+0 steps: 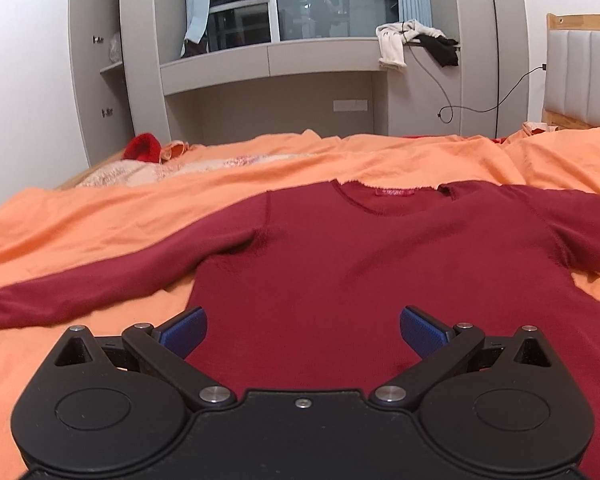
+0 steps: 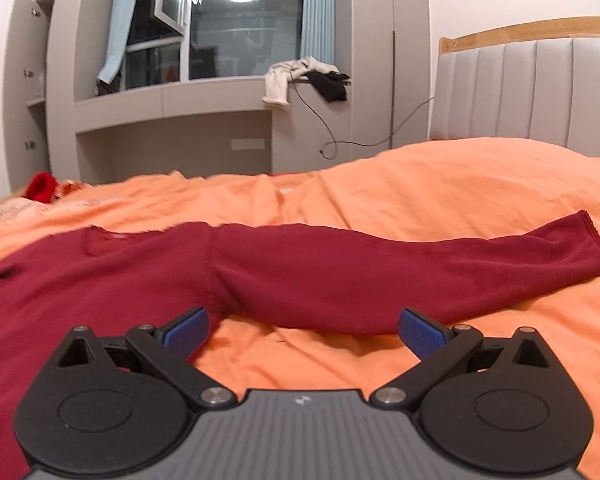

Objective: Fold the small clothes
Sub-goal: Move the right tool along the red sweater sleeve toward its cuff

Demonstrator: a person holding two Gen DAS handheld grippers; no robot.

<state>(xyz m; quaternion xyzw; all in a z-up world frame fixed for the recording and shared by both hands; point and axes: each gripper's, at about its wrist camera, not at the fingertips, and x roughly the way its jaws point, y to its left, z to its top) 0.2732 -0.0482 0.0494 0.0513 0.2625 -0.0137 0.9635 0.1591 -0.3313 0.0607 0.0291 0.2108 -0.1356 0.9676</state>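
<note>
On bed: dark red sweater (image 1: 340, 256) lies flat, front up, on orange sheet (image 1: 100, 216), neckline with label toward the far side, both sleeves spread outward.

Left gripper (image 1: 303, 330): jaws spread wide, blue pads (image 1: 184, 330) apart, nothing between them. It hangs over the sweater's lower body near the hem, pointing at the collar. Can't tell if the pads touch the fabric. Left sleeve (image 1: 80, 292) runs out to the frame's left edge, flat on the sheet.

Right gripper (image 2: 303, 330): also spread wide, holding nothing. Sits just beside the sweater's right armpit, bare sheet under the gap between the fingers. Left pad (image 2: 186, 332) overlaps the sweater body's edge, right pad (image 2: 422, 334) sits at the underside of the right sleeve (image 2: 420, 276). Sleeve extends right, cuff (image 2: 598, 244) lying on the sheet, well apart from the gripper.

Background: grey window ledge (image 1: 268, 54) with 1 white garment (image 1: 394, 42) and 1 black garment (image 1: 444, 50) piled on it, cable (image 1: 480, 100) hanging below. Red item (image 1: 142, 148) at the far left bed corner. Padded headboard (image 2: 540, 92) on the right. Right wrist view is slightly blurred.
</note>
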